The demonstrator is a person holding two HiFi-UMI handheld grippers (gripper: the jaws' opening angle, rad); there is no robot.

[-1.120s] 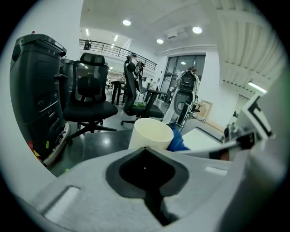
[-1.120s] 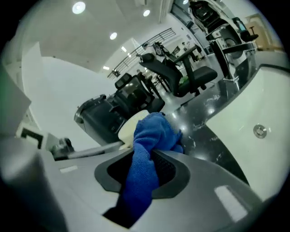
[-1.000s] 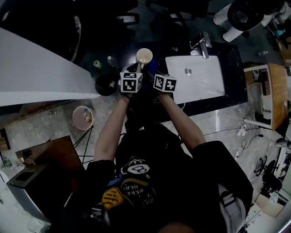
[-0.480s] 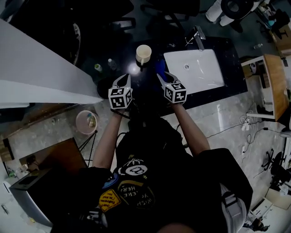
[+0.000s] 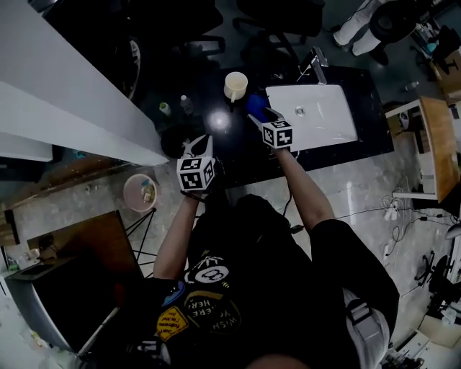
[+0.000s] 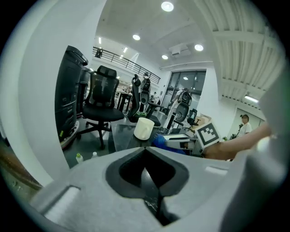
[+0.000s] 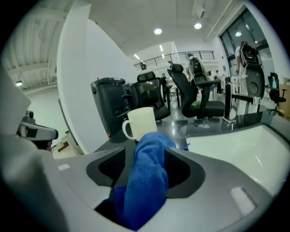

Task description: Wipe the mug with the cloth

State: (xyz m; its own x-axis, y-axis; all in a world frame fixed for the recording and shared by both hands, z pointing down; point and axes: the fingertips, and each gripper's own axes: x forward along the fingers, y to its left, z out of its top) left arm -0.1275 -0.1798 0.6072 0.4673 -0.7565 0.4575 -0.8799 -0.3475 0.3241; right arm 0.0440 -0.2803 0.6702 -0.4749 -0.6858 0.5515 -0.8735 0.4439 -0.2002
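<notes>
I saw a white sink (image 5: 320, 119) set into the right end of the black counter (image 5: 371, 94), its faucet (image 5: 317, 63) at the back edge, two small bottles (image 5: 165, 108) near the left end, and a pink bucket (image 5: 140, 192) on the floor.

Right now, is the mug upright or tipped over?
Upright: the mug stands on its base on the black counter, its open mouth facing up.

It looked like a large open office or lab: black office chairs (image 6: 100, 97) stood about under recessed ceiling lights (image 6: 167, 6), and a white sink (image 5: 324, 126) was set in a dark tabletop (image 5: 209, 95).
</notes>
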